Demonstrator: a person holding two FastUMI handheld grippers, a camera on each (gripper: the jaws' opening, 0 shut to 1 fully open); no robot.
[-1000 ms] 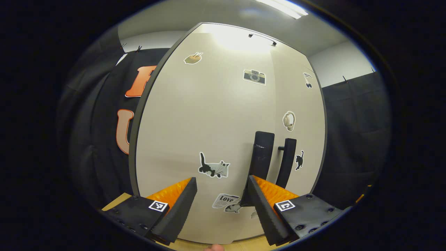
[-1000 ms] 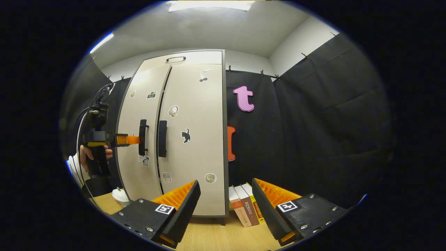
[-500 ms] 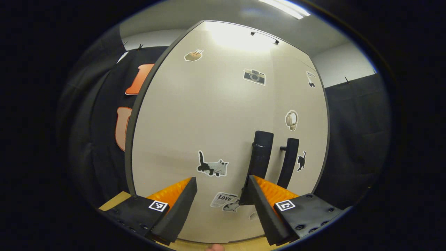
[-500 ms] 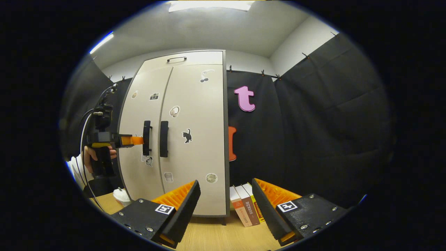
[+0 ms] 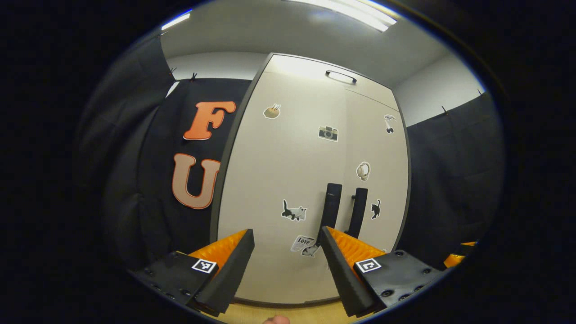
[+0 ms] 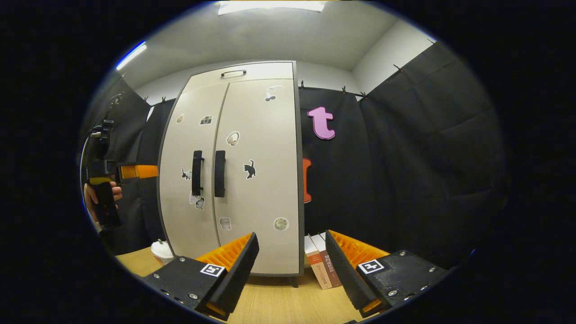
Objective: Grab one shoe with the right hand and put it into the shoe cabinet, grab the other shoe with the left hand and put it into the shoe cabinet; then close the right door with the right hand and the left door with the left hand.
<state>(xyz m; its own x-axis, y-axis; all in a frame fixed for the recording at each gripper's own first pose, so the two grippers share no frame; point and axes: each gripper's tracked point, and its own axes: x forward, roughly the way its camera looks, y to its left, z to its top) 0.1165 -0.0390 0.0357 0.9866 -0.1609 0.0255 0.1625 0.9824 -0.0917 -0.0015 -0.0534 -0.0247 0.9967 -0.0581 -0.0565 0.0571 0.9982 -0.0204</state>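
The beige shoe cabinet [image 6: 252, 189] stands on the wooden table with both doors shut and its two dark handles side by side. In the left gripper view the same cabinet [image 5: 279, 180] fills the middle, its left door handle [image 5: 330, 209] just beyond my fingers. My left gripper [image 5: 285, 238] is open and empty, a short way back from the door. It also appears in the right gripper view as the left gripper [image 6: 137, 171], held by a hand [image 6: 101, 193] left of the cabinet. My right gripper [image 6: 290, 240] is open and empty, farther back. The shoes are hidden.
Several books [image 6: 321, 265] lean beside the cabinet's right side. A white cup [image 6: 161, 250] stands on the table [image 6: 274, 301] at the cabinet's left front corner. Black cloth walls close in on both sides.
The left door swung fully shut. My left gripper then pulled back from the handle, so the cabinet looks smaller in its view. The right gripper barely moved.
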